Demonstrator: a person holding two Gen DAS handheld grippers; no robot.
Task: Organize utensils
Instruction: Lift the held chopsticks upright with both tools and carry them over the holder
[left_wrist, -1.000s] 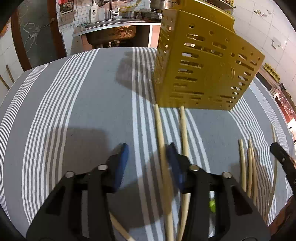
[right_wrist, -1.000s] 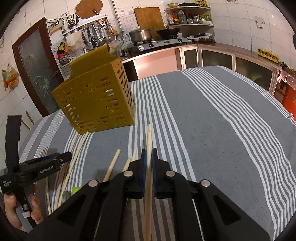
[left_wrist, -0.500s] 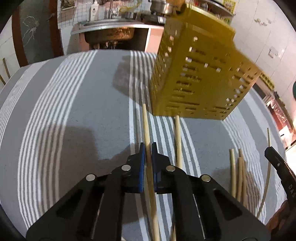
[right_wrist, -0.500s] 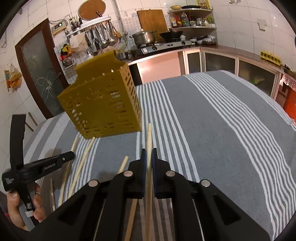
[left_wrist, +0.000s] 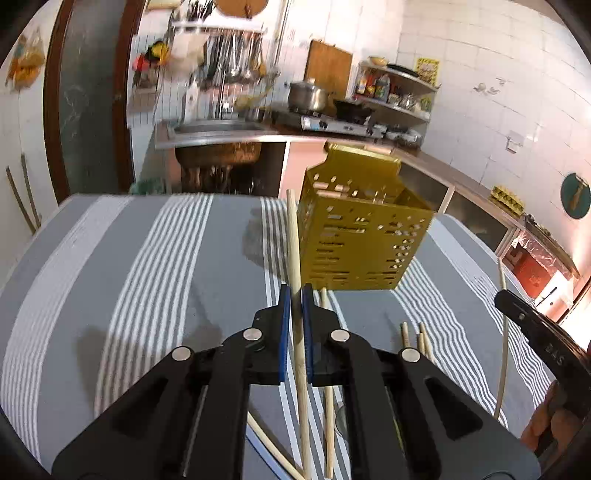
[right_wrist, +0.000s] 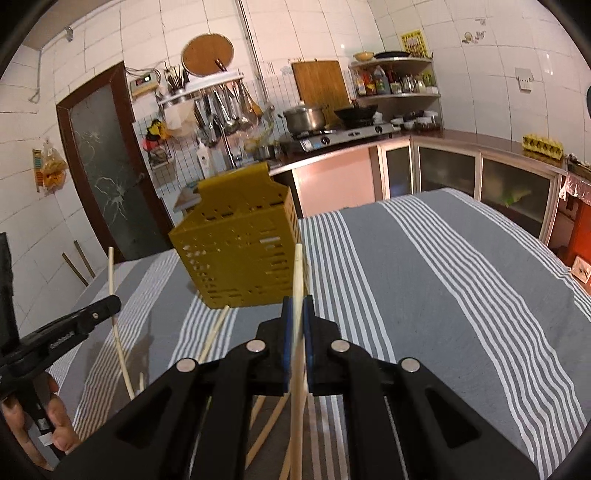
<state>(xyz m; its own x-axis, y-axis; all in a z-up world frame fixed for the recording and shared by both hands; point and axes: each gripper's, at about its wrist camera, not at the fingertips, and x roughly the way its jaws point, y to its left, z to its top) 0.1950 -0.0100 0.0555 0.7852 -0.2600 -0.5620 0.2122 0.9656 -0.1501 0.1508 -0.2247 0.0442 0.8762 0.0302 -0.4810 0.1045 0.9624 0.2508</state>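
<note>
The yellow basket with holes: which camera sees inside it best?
The left wrist view: the yellow basket tips its open top toward that camera, showing some inside wall. The right wrist view shows the basket mostly from outside, its opening hardly visible.

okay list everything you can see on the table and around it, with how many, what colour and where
basket: one, yellow with slots, standing on the far middle of the table
held chopsticks: two, pale wood, one in the left tongs, one in the right tongs
loose chopsticks: several, exact count unclear, pale wood, lying on the cloth in front of the basket
tablecloth: one, grey with white stripes, covering the table
pot: one, metal, on the stove behind
cutting board: one, wooden, against the tiled wall
door: one, dark frame, cracked glass, back left
left tongs: black with blue pads, shut on a chopstick
right tongs: black with blue pads, shut on a chopstick
hand: one visible, gripping the left tongs' handle
</note>
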